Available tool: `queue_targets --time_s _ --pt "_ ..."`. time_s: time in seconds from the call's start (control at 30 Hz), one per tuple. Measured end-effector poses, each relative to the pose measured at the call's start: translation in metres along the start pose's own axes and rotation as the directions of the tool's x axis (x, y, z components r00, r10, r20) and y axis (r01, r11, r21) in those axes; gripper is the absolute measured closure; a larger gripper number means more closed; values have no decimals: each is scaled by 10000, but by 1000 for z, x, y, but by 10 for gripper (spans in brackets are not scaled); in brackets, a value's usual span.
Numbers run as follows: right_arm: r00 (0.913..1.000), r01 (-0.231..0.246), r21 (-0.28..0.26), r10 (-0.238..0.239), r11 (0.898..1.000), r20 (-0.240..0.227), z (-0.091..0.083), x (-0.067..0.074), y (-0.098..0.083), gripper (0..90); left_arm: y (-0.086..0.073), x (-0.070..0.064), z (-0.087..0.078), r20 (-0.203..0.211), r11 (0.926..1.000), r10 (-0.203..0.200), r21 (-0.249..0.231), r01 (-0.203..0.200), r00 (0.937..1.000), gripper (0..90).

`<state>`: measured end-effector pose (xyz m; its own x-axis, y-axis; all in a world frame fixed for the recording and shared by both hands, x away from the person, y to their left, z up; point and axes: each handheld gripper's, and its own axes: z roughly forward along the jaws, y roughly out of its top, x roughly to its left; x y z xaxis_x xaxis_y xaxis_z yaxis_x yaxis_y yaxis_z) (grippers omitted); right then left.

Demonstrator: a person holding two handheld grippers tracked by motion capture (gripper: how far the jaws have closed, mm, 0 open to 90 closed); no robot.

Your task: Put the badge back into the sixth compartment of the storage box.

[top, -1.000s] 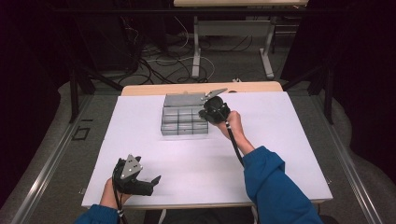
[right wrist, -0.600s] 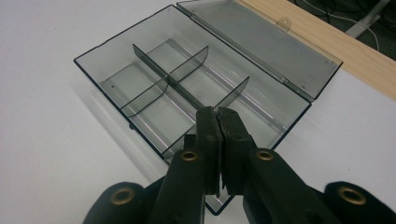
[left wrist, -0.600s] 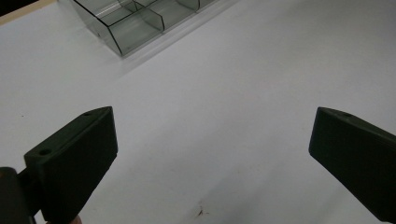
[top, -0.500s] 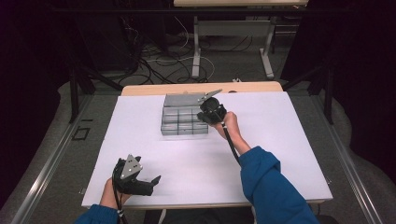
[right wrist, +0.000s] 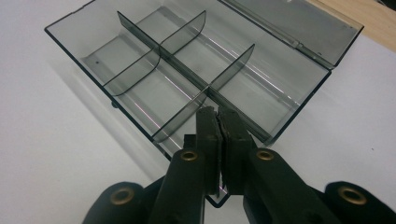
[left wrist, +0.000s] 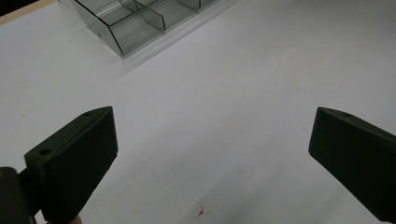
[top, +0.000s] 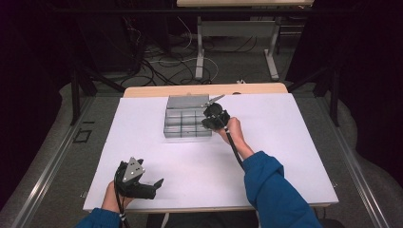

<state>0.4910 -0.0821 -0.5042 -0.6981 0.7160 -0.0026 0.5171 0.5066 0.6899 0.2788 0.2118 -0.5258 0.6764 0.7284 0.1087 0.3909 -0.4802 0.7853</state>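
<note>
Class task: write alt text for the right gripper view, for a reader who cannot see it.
The right gripper, its two black jaws shut together, hangs over the near corner of a clear smoky plastic organizer box on a white table. The box's compartments look empty, and its hinged lid lies open behind.

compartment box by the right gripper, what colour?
Transparent smoky grey compartment box, dividers the same tint, lid open. The right gripper view shows it best.
</note>
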Motion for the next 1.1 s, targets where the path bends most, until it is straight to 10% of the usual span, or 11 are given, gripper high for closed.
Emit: queue_targets --time_s 1.1 --pt "9989 69 641 -99 9979 463 15 2 -4 858 0 0 0 -22 10000 -32 -21 32 10000 11"
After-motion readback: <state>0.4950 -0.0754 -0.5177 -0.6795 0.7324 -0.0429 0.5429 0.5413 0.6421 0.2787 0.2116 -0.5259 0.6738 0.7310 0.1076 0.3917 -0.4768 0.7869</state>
